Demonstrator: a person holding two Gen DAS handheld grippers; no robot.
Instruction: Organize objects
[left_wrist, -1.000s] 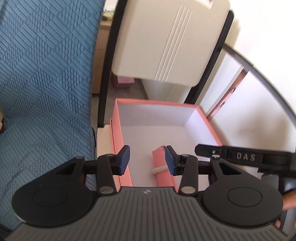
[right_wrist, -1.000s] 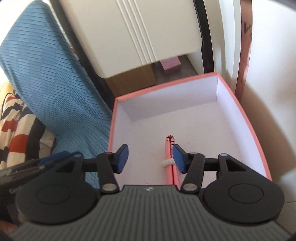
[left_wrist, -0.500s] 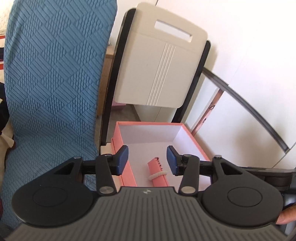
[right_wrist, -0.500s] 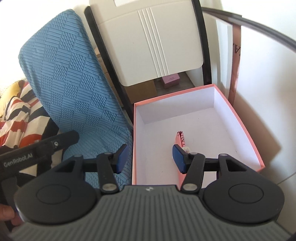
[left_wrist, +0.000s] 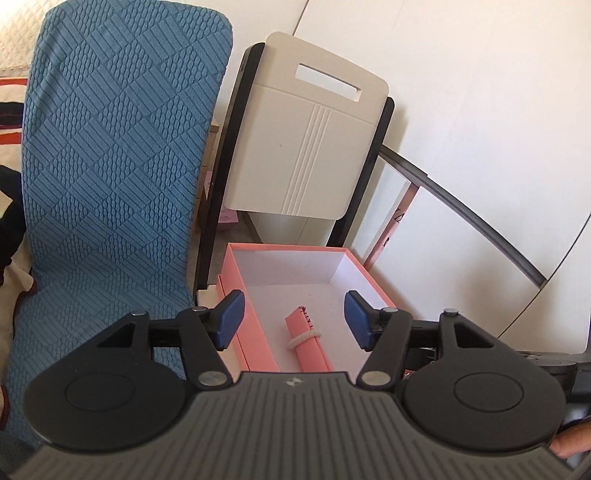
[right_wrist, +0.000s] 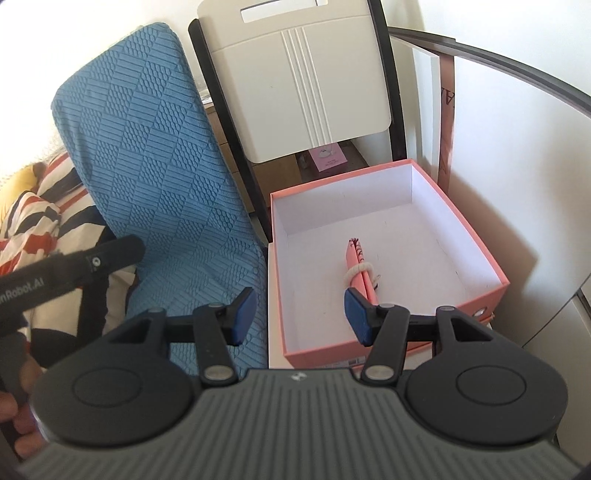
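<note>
A pink rolled pouch tied with a white band lies on the white floor of an open pink box. My left gripper hangs above and short of the box, its jaws opening, with nothing pressed between the blue pads. In the right wrist view the same pouch lies in the box. My right gripper stands open over the box's near left edge, holding nothing. The left gripper's body shows at the left of that view.
A blue textured chair back stands left of the box. A white folding chair with a black frame leans behind it. A white wall and a grey rail lie to the right. Striped fabric is at the far left.
Both grippers have pulled back and up from the box, so more of the chairs and box shows. The left jaws have spread wider; the pouch lies free in the box.
</note>
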